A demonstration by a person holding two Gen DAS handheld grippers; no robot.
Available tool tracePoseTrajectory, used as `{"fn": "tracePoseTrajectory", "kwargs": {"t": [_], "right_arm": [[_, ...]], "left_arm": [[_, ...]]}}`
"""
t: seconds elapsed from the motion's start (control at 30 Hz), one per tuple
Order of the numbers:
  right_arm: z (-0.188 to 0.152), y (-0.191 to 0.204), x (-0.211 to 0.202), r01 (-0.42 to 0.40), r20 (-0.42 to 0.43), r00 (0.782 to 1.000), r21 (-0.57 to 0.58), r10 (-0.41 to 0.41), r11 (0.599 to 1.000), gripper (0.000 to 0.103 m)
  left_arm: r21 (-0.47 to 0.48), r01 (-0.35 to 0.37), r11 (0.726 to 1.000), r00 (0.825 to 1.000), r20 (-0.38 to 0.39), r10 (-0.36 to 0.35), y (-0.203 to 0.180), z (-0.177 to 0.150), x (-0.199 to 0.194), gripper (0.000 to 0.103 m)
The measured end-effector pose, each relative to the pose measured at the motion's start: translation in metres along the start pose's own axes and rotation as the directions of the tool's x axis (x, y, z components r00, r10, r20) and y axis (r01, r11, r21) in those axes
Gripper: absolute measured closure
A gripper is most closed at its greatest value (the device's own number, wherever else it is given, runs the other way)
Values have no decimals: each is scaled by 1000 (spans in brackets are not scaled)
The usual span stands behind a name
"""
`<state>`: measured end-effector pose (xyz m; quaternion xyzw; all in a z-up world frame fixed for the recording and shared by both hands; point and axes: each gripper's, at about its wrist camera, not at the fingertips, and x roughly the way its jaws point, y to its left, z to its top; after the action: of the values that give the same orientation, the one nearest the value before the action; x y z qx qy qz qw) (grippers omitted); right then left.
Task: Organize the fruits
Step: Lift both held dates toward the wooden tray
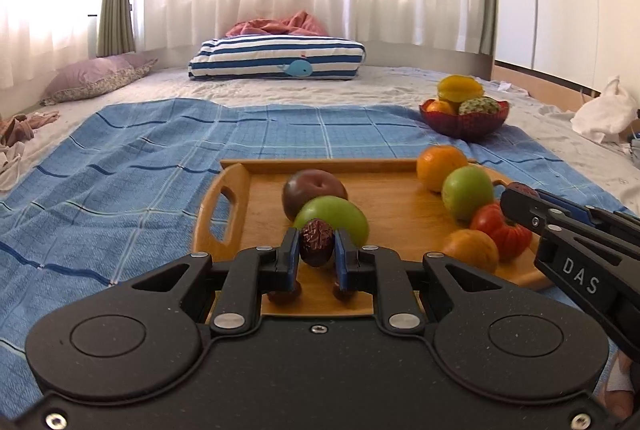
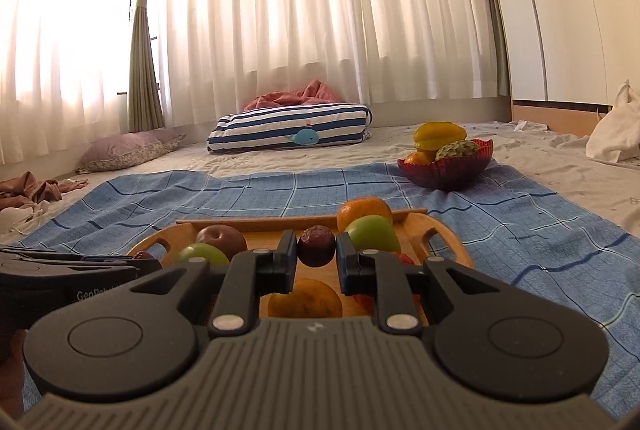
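Observation:
A wooden tray [image 1: 400,218] lies on a blue checked cloth and holds a dark plum [image 1: 314,192], two green apples [image 1: 334,218] [image 1: 467,192], two oranges [image 1: 440,166] [image 1: 472,250] and a red tomato [image 1: 502,230]. My left gripper [image 1: 317,250] is shut on a wrinkled brown date [image 1: 317,240] above the tray's near edge. Two more dates [image 1: 284,296] lie under it. My right gripper [image 2: 317,250] is shut on another brown date [image 2: 317,245] above the tray [image 2: 436,230]; it also shows in the left wrist view [image 1: 516,196].
A red glass bowl [image 1: 464,122] with a starfruit, an orange and a scaly green fruit stands beyond the tray at the right [image 2: 448,166]. A striped pillow [image 1: 276,58], a purple pillow [image 1: 100,78] and white clothes [image 1: 604,114] lie on the bed.

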<state>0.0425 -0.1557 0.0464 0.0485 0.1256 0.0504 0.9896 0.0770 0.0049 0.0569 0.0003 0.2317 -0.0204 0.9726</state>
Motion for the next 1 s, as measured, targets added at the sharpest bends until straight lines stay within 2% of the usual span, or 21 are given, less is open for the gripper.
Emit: {"fn": "tracePoseTrajectory", "kwargs": {"t": [0.53,0.73,1.0], "right_arm": [[28,-12,49,-42,-83,996,43,46,998,78],[38,-11,75,-67,-140,988,42,72,997,78],[56,-14,116,-100,-229,967,69,113,993,78]], "left_arm": [[-84,47,995,998,-32,-50,44,40,40,85],[-79,59,995,996,-57,-64,51,54,62,85],[-88,76,993,988,-127,-87,59,79,100,85]]}}
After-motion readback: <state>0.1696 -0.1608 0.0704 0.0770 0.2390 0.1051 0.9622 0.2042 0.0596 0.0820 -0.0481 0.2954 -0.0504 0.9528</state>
